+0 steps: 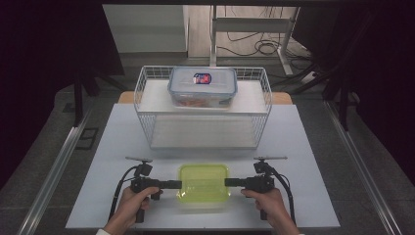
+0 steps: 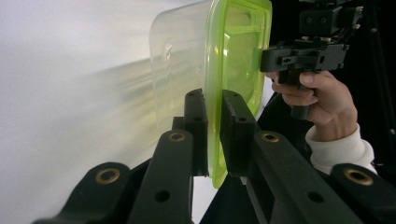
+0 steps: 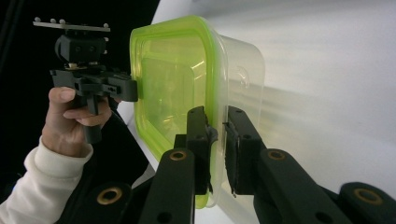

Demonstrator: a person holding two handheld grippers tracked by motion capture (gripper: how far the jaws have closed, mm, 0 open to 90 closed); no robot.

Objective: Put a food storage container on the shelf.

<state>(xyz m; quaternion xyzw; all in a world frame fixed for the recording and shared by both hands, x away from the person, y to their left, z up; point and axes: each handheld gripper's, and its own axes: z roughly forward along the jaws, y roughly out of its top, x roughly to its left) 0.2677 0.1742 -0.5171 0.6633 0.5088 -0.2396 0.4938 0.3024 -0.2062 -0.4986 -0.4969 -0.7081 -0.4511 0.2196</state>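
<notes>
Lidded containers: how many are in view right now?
2. The green-lidded container is at the near table edge, clamped between the left tool and right tool. The blue-lidded container sits on the wire basket.

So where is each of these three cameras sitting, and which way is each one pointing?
High view: fixed above the person's side, looking forward and down on the table and wire basket; both forearms and hands show.
Left gripper view: rides the left gripper, looking along its jaws, closed on the green-lidded container; the right hand shows.
Right gripper view: rides the right gripper, clamped on the opposite rim; the left hand shows.
Shared: both gripper views show the container and the opposite gripper.
</notes>
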